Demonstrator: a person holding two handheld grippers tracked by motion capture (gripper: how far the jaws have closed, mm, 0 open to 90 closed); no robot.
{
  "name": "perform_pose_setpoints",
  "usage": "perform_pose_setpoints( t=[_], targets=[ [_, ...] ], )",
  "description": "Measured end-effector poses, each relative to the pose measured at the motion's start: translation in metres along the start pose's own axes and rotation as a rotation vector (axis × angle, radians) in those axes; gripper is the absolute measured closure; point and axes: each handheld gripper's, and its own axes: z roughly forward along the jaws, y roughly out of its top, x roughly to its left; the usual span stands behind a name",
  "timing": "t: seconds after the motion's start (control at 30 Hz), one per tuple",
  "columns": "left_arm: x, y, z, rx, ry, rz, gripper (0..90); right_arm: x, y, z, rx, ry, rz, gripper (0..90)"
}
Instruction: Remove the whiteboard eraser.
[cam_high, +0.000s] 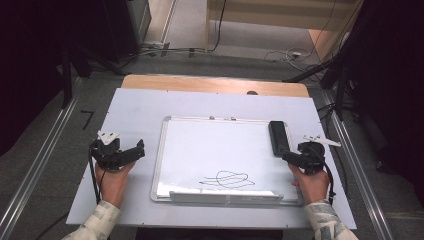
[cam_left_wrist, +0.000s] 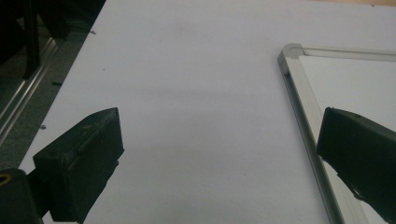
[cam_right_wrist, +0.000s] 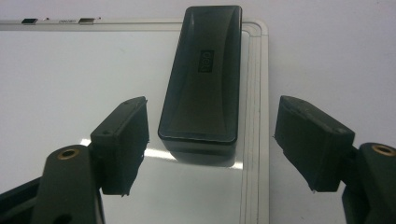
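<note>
Black plastic whiteboard eraser (cam_right_wrist: 201, 74) lies on the whiteboard (cam_high: 200, 150)'s far right corner: rigid, light, smooth shell, so pinch across its long sides. Right gripper (cam_right_wrist: 212, 140) jaws gape just short of it; left gripper (cam_high: 131, 152) jaws gape over bare desk (cam_left_wrist: 187, 93). Eraser's felt underside hidden.

left claw (cam_left_wrist: 212, 158) agape | over table (cam_left_wrist: 196, 93); whiteboard (cam_left_wrist: 299, 88) corner right
</note>
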Motion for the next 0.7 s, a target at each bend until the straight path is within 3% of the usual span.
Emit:
perform_pose_setpoints(
  t=[0.4, 0.7],
  targets=[
    [-0.002, -0.002, 0.003, 0.013, -0.004, 0.016, 1.2, 0.008, 0.013, 0.005, -0.020, -0.028, -0.034, 23.1],
    [-0.002, -0.003, 0.004, 0.017, 0.004, 0.021, 1.4, 0.013, 0.032, 0.036, 0.006, -0.072, -0.036, 22.7]
  ],
)
